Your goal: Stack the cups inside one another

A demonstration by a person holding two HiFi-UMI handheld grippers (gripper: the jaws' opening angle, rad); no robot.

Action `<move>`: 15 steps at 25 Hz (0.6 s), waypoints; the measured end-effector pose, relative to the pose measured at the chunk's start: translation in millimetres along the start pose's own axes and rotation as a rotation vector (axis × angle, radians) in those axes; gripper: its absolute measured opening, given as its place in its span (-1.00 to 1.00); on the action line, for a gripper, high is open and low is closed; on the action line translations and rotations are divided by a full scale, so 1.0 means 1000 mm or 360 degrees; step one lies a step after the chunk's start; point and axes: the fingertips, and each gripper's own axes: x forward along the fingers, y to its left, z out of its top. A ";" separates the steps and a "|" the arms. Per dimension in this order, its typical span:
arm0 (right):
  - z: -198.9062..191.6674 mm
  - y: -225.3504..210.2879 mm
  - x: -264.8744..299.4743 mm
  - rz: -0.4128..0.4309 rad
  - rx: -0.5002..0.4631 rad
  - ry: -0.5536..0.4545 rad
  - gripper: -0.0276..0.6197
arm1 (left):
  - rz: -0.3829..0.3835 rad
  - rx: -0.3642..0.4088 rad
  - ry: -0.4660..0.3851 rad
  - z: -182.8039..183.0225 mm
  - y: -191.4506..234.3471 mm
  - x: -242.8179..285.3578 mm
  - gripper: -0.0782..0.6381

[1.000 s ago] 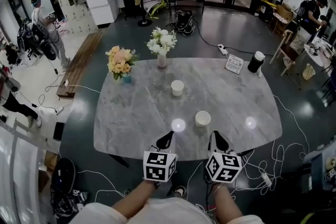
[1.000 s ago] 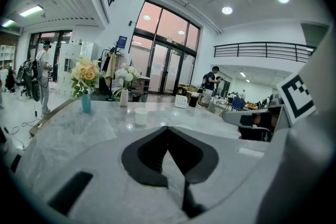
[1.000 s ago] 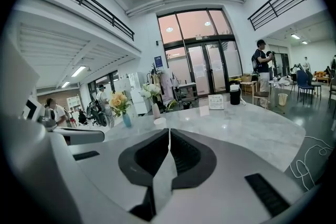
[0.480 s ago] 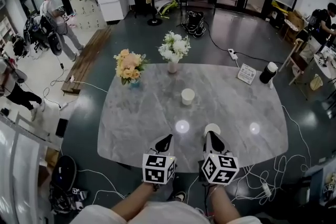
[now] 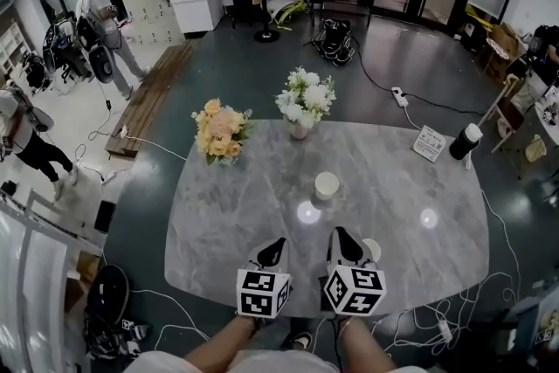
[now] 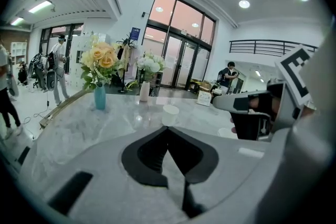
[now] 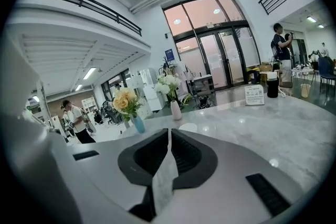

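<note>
Open the shut, empty right claw [image 5: 339, 233] wide, then close round the near cup [image 5: 373, 249] just beside it on the bench [image 5: 227, 214]. Keep the shut left claw [image 5: 278, 242] off the far cup [image 5: 326, 185].

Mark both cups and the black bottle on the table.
far cup [image 5: 326, 185]: head view, on its open top.
near cup [image 5: 374, 250]: head view, on the part of the rim that shows.
black bottle [image 5: 465, 145]: head view, on its dark body.
</note>
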 end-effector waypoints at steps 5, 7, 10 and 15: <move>-0.008 -0.006 0.036 -0.0033 0.0014 0.0059 -0.86 | 0.0008 -0.0016 0.0038 0.001 0.019 0.027 -0.79; -0.013 -0.010 0.050 -0.0053 0.0025 0.0076 -0.86 | 0.0013 -0.0027 0.0047 0.002 0.027 0.039 -0.79; -0.020 -0.015 0.068 -0.0069 0.0044 0.0105 -0.84 | 0.0017 -0.0046 0.0055 0.003 0.036 0.053 -0.79; -0.034 -0.022 0.093 -0.0079 0.0086 0.0166 -0.71 | 0.0023 -0.0051 0.0087 0.000 0.049 0.072 -0.79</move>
